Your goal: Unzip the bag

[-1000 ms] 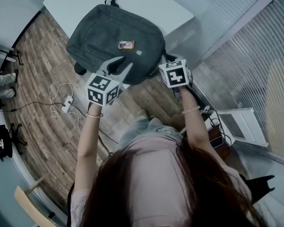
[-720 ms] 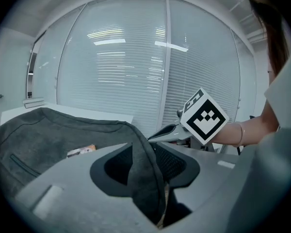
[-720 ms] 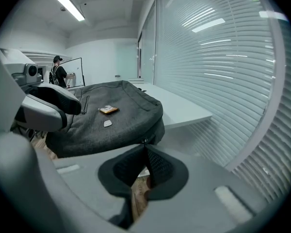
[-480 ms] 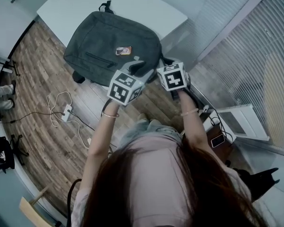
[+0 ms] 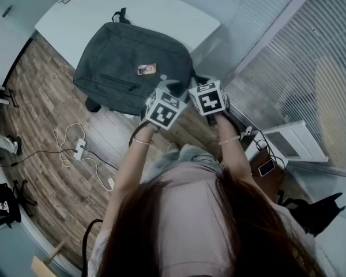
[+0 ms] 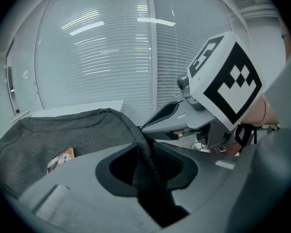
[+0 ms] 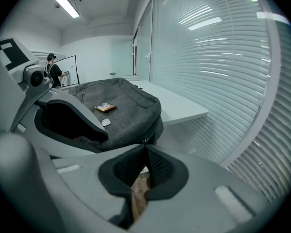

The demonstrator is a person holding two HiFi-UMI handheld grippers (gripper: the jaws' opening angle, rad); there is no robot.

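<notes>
Working at the near right corner of the bag, which is lying flat on the white counter with that corner hanging over the edge toward the person. Pinching a raised fold of the grey fabric with the left tool, having just been closing down on it, with the fold running straight between the pads. Holding the right tool closed just beside it on the corner itself, at a small glinting piece that is probably the zipper pull, though too small to be sure. Showing no opened zipper anywhere yet, so probably bracing with the left before pulling with the right.

Risking a slip of that thin piece out of the right tool once tension comes on, with so little of it caught. Risking, too, dragging the whole bag off the counter edge if the left hold is only on loose fabric and gives way. Possibly jamming the slider against the pinched fold by crowding the two tools this closely.

Against a second ago: now sitting right beside the right tool, in the left tool's case, instead of hovering out to the left over the bag's near edge with jaws spread wide. Staying put at the corner, in the right tool's case. Lying in the same spot, in the bag's.
</notes>
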